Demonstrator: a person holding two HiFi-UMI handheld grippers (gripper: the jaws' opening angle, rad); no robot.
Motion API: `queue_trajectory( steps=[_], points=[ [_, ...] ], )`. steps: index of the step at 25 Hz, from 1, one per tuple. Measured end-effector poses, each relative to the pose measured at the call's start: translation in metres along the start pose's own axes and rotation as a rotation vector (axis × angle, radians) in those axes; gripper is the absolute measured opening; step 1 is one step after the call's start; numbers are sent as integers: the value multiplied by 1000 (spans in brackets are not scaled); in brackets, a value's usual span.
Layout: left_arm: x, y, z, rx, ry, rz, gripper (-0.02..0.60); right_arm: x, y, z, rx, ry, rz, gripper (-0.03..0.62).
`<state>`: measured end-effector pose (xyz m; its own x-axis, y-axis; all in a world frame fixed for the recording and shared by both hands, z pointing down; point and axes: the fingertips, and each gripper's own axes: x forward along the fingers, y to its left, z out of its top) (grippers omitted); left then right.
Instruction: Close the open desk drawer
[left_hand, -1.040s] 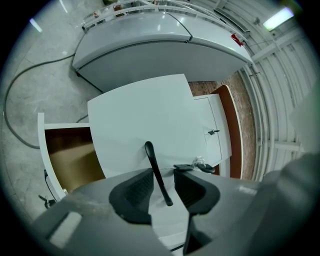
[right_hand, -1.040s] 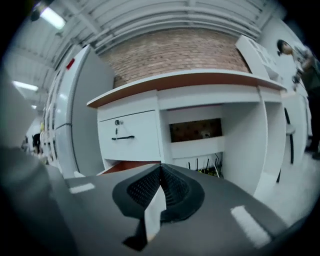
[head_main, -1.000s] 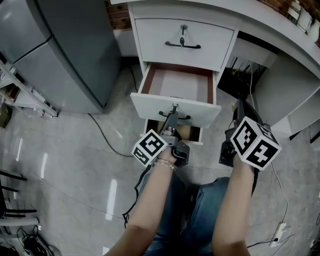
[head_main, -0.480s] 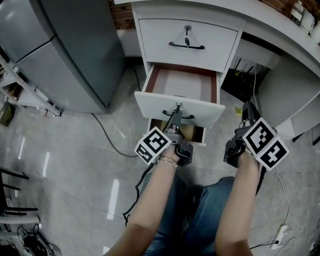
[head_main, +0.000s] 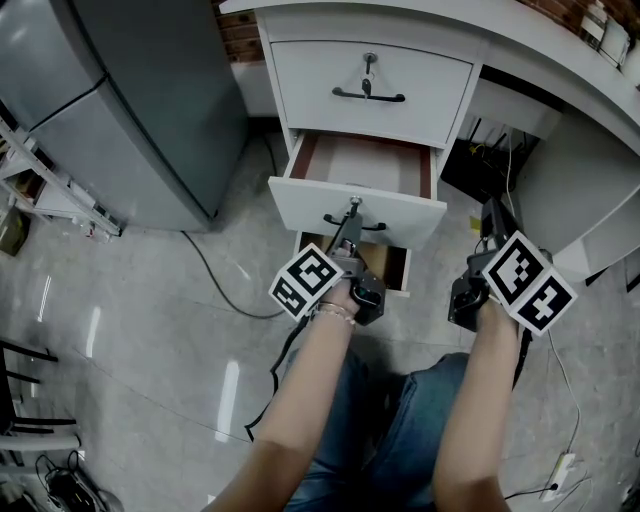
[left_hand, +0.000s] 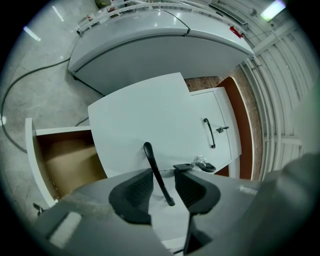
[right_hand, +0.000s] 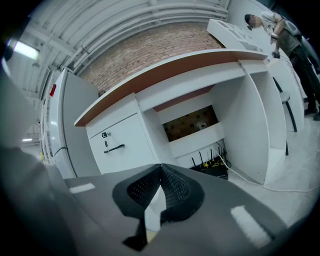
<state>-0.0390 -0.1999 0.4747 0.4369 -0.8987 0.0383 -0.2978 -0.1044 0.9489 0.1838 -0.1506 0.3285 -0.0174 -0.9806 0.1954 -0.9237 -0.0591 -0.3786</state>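
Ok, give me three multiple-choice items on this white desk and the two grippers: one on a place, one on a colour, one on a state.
1. Where is the black bar handle of the half-open white middle drawer?
A. Between the left gripper's jaws
B. Behind the grey cabinet
C. Lying on the floor

2. What colour are that drawer's inner side walls?
A. Blue
B. Reddish-brown
C. Yellow

3. What state is the right gripper in?
A. Open round a key
B. Shut on a cable
C. Shut, with nothing held

Answers:
1. A, since the left gripper view shows the handle standing between parted jaws.
2. B, since the head view shows reddish-brown walls.
3. C, since the right gripper view shows the jaw tips meeting on nothing.
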Motion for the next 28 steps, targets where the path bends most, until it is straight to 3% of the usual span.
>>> queue_trajectory(
  steps=[4,11,22,28],
  points=[
    [13,1,1,6,7,24,140,7,-4,-5,-75,27,-7,-2],
    [27,1,5,18,-7,34,141,16,-6,-5,-48,51,46,-2],
    [52,3,13,35,-17,50,143,37,-13,-18,-134,110,64,-2],
    [65,4,16,43,-25,55,143,42,-12,-25,-314,144,68,-2]
  ],
)
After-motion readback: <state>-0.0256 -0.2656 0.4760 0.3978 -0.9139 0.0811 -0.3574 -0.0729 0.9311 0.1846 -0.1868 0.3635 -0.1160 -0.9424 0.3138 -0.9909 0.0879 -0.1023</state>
